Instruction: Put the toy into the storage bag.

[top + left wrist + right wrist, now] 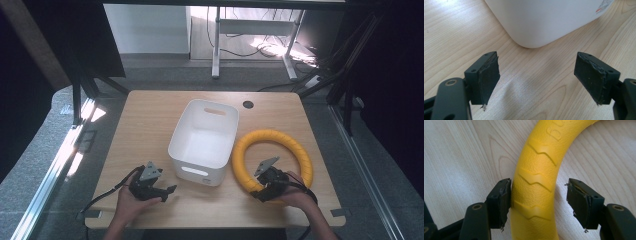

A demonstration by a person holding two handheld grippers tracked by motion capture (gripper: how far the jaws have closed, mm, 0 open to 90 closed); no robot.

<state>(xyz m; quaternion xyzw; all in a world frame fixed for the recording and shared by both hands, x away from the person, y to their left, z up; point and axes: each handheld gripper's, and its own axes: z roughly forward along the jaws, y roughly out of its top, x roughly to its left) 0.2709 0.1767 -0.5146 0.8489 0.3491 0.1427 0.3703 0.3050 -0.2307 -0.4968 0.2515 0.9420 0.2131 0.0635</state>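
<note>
Straddling the yellow ring (536, 182) at its near arc beside the white bin (205, 137), your right gripper (539, 202) has jaws apart, one touching. It looks light, grippy; clamp across that ribbed tube. Your left gripper (537, 80) hangs wide apart over the tabletop (454, 32).

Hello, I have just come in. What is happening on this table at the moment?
A person sits at a wooden table with a gripper in each hand. The right gripper is open, with its jaws on either side of a yellow ring that lies flat on the table; one jaw touches the ring, the other stands apart, so it is not yet gripped. The left gripper is open and holds nothing, close to a corner of the white bin in the middle.
</note>
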